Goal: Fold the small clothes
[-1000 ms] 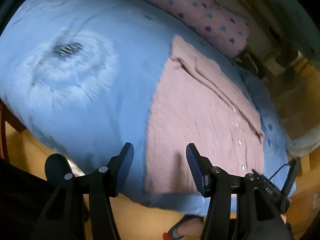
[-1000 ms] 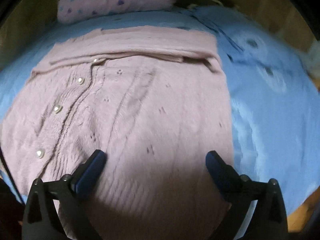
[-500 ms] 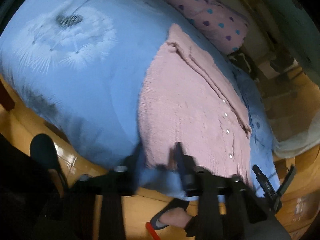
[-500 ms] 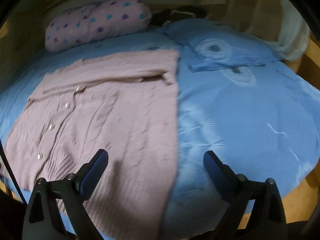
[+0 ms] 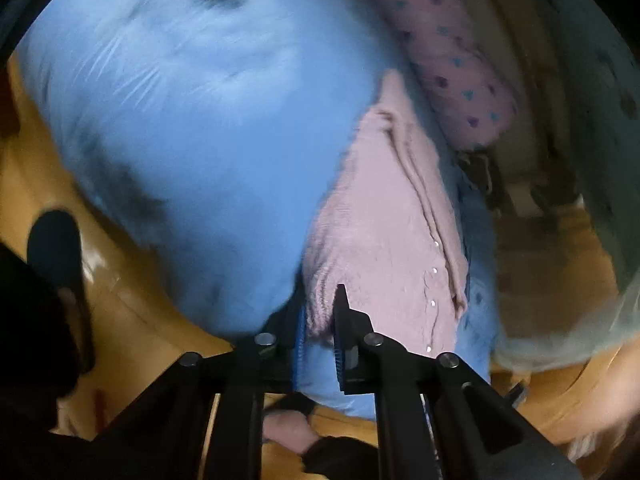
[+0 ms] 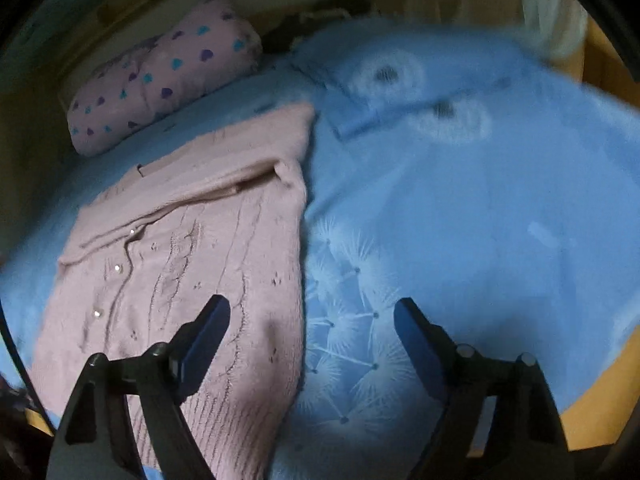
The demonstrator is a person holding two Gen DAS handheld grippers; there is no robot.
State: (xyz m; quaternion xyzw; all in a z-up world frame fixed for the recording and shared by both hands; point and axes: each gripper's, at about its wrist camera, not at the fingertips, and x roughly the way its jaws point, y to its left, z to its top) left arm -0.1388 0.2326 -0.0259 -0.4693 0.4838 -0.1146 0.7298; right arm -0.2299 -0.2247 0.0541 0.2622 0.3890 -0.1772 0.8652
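A pink knitted cardigan (image 6: pixel 192 264) with pearl buttons lies flat on the blue bedspread (image 6: pixel 460 220), its sleeves folded across the top. In the left wrist view my left gripper (image 5: pixel 320 320) is shut on the near corner of the cardigan (image 5: pixel 384 232), pinching its hem at the bed's edge. My right gripper (image 6: pixel 312 340) hovers above the cardigan's right edge. One finger is over the knit, the other over the bedspread. Its jaws are closing, with the cardigan's edge beneath them but nothing pressed between the pads.
A pink pillow (image 6: pixel 160 76) with coloured hearts lies at the head of the bed, beside a blue dandelion-print pillow (image 6: pixel 384 76). The wooden bed frame (image 5: pixel 140 320) runs along the near edge. A person's foot (image 5: pixel 288 428) stands on the floor below.
My left gripper closed on the cardigan's corner and rolled. My right gripper slid right from the cardigan's middle to its right edge and narrowed a little.
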